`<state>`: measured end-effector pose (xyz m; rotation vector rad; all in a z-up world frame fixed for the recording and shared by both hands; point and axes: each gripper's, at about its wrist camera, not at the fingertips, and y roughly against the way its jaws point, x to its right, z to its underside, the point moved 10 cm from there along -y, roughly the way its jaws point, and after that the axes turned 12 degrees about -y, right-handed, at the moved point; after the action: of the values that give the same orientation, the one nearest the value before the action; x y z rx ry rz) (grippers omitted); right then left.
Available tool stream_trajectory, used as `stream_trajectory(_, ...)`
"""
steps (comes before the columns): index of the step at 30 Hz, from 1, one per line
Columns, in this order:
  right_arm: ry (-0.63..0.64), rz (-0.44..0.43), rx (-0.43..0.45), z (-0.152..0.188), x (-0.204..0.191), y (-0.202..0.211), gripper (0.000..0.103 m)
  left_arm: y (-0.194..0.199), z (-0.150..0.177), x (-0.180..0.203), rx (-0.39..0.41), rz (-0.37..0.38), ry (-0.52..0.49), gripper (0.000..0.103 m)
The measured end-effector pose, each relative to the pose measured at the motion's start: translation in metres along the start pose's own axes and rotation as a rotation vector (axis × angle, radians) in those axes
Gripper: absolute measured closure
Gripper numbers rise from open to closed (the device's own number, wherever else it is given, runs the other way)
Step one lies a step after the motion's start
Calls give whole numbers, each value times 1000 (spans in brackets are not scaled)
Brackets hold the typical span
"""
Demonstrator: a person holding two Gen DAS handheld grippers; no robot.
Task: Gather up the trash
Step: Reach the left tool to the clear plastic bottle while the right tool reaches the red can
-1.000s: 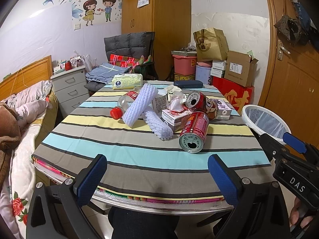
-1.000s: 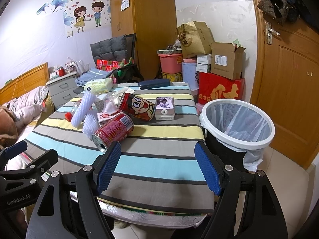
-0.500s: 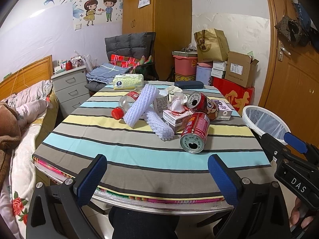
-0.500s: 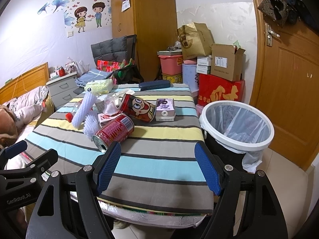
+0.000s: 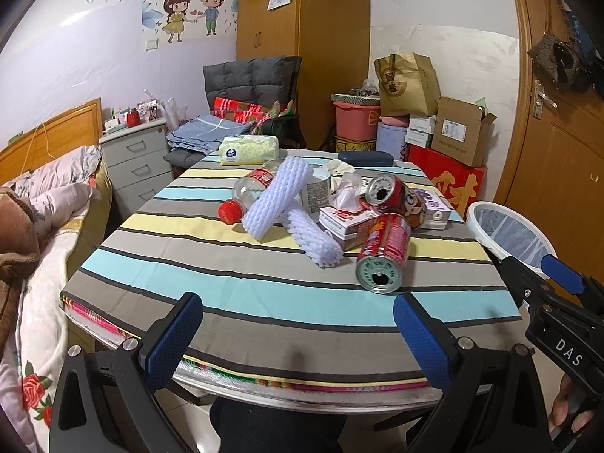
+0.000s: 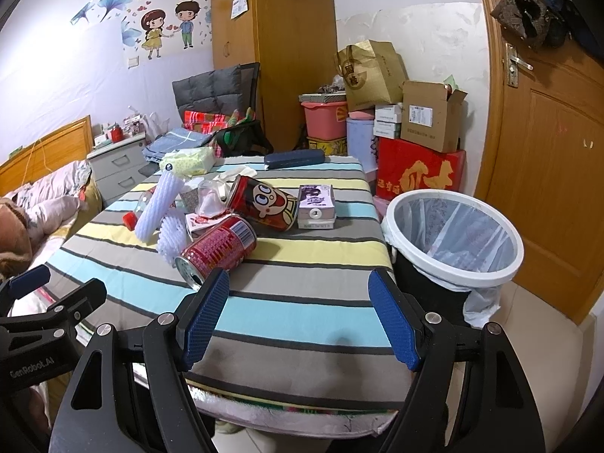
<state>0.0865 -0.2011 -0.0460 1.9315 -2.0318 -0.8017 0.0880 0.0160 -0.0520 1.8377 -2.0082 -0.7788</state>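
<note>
Trash is lying in 1 heap in the middle of the striped table [image 5: 158, 264]. We are judging the nearest red can [image 5: 383, 255] as light, thin-walled and slippery, so we are planning to take it across its round body. The foam sleeves [image 5: 277, 198] are looking soft. Both the left claw [image 5: 298, 334] and the right claw [image 6: 300, 317] are hanging wide open, holding nothing. The lined bin [image 6: 455, 239] is standing just beside the table.
</note>
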Motion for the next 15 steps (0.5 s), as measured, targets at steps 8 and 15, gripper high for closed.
stream_trajectory(8,-31,-71,-55,-2,-26,-30,25,-30,0,-45,-41,-5,45,0)
stream_trajectory(15,-83,-106,-175,8,-50,-68,25,-66,-10,-87,-74,30,88,0)
